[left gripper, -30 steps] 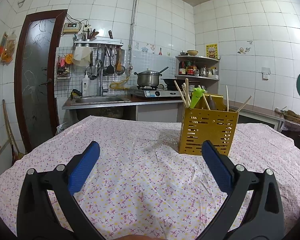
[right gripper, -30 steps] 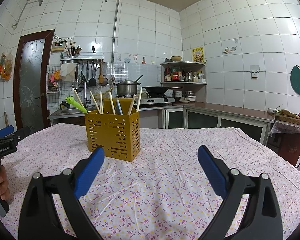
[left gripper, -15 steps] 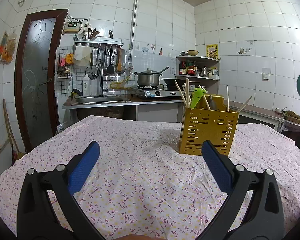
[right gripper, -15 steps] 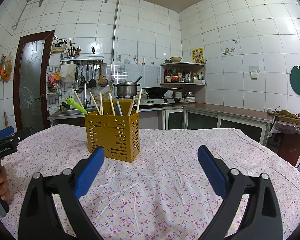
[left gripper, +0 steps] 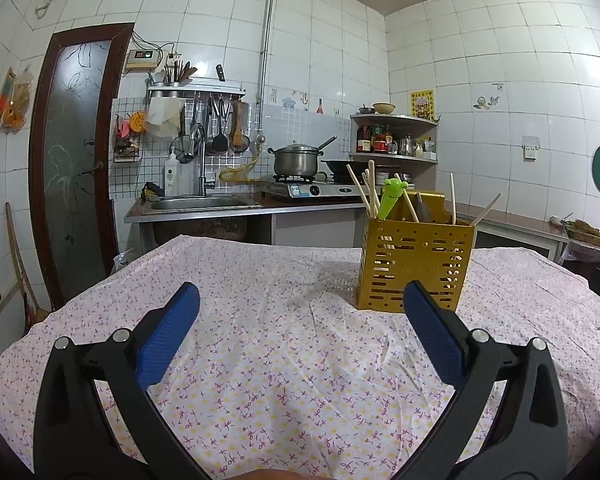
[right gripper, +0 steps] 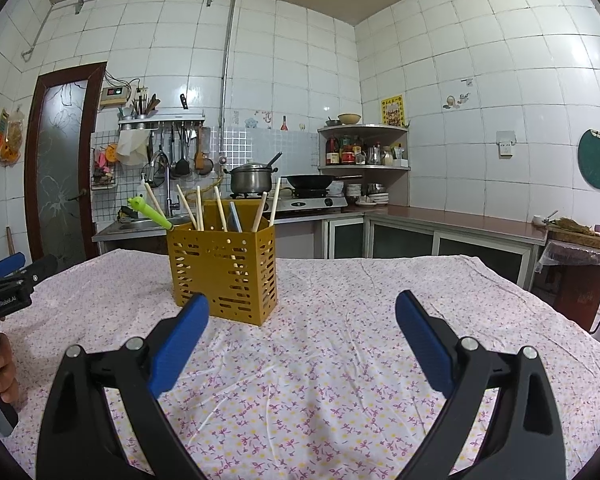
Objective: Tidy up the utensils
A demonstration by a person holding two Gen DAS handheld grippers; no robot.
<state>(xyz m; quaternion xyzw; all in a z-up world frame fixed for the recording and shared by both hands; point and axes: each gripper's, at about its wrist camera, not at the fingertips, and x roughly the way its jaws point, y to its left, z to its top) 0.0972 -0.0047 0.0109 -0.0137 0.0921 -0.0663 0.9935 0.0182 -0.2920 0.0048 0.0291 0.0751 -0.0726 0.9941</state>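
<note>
**Two empty grippers face a yellow utensil holder on a cloth-covered counter**

In the left wrist view, the left gripper point(left gripper: 300, 308) hovers over the counter point(left gripper: 260, 344), which is draped in a floral cloth. Its blue-padded fingers point(left gripper: 168, 332) are spread wide and grasp nothing. The yellow slotted utensil holder point(left gripper: 416, 268) stands upright beyond the right-hand finger, its lower edge partly hidden behind that fingertip, clear of the gap between the fingers. Wooden chopsticks point(left gripper: 372, 190) stand in it with their long axes near vertical, fanning slightly outward. A green utensil handle point(left gripper: 390, 198) points up and leans a little right.

In the right wrist view, the right gripper point(right gripper: 302, 312) is likewise released, fingers point(right gripper: 180, 344) spread and empty. Here the utensil holder point(right gripper: 224, 276) sits beyond the left-hand finger, just past its tip. The chopsticks point(right gripper: 220, 214) rise from it upright, and the green utensil handle point(right gripper: 150, 212) leans up and to the left. At the far left edge, the left gripper point(right gripper: 8, 280) shows, held in a hand point(right gripper: 0, 368).
</note>
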